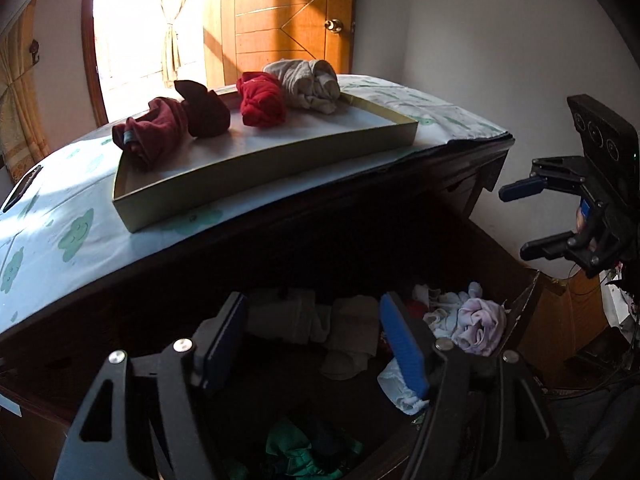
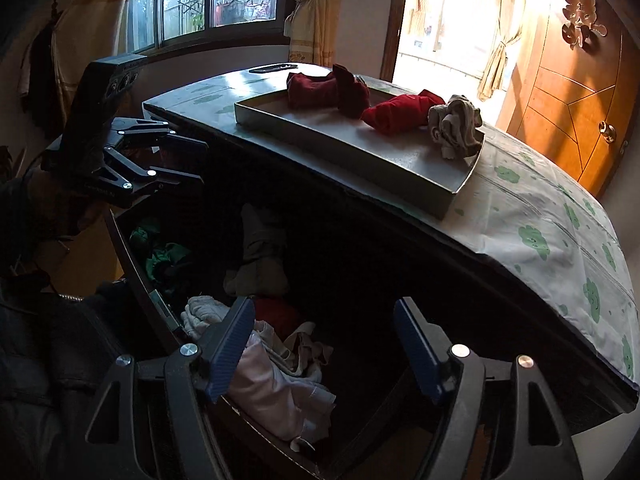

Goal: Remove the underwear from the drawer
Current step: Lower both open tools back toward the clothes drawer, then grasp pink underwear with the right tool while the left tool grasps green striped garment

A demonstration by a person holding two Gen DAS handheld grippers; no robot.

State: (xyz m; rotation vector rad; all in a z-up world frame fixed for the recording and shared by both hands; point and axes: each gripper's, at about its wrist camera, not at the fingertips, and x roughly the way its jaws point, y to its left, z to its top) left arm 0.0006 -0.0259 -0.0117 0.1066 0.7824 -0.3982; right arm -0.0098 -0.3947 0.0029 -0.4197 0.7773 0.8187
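Observation:
An open dark drawer (image 2: 136,248) holds jumbled underwear: a beige folded piece (image 1: 296,316), a pale pink one (image 1: 480,320), a green one (image 1: 296,452) and a light blue one (image 1: 400,392). My left gripper (image 1: 316,340) hangs open above the beige piece with nothing between its pads. Above the pink cloth (image 2: 272,392) at the drawer's other end, my right gripper (image 2: 324,344) is also open and empty. Each gripper shows in the other's view: the right gripper (image 1: 514,222), the left gripper (image 2: 202,161). On the dresser top a shallow tray (image 1: 260,184) carries dark red (image 1: 156,132), red (image 1: 262,100) and beige (image 1: 308,84) underwear.
A white cloth with green cloud prints (image 1: 60,232) covers the dresser top under the tray. A dark flat object (image 2: 272,68) lies at its far corner. A wooden door (image 1: 280,20) and a bright curtained doorway stand behind. A cardboard box (image 1: 568,312) sits beside the drawer.

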